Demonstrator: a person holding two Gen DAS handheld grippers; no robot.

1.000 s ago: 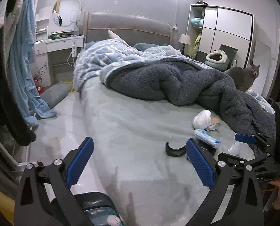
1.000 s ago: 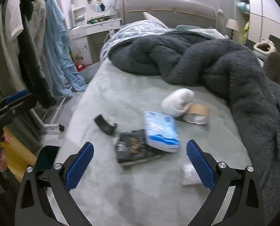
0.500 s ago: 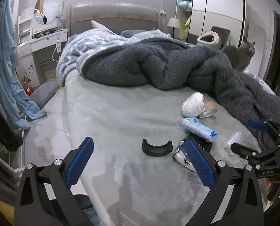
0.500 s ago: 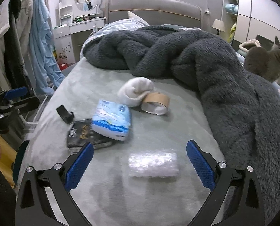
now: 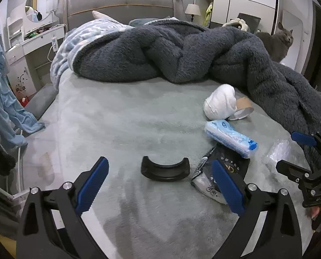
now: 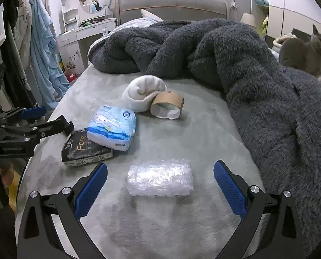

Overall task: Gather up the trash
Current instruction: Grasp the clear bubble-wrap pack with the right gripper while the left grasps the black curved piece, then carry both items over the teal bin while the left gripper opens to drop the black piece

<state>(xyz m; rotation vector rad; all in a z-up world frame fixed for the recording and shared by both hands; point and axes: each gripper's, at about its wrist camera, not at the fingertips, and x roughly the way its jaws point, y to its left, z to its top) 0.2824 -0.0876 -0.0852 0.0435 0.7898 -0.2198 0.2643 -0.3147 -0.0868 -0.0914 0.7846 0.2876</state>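
Trash lies on the grey bed (image 5: 121,116). A black curved plastic piece (image 5: 164,169) sits just ahead of my open, empty left gripper (image 5: 158,185). A black packet (image 5: 223,172) (image 6: 85,149) lies under a blue-white tissue pack (image 5: 229,137) (image 6: 113,127). A bubble-wrap wad (image 6: 159,178) (image 5: 278,153) lies between the fingers of my open, empty right gripper (image 6: 160,187). A white rolled bundle (image 6: 143,95) and a brown tape core (image 6: 167,105) lie farther back.
A dark fluffy blanket (image 6: 257,82) is piled across the bed's far and right side. A grey cat (image 6: 305,54) sits at the right. Clothes (image 6: 43,49) hang at the left beside a white vanity (image 5: 35,41). The bed's left edge drops to the floor (image 5: 41,151).
Both grippers have moved forward over the bed. The black curved piece now sits centred ahead of the left gripper. The bubble wrap now sits between the right fingers. Both stay open.
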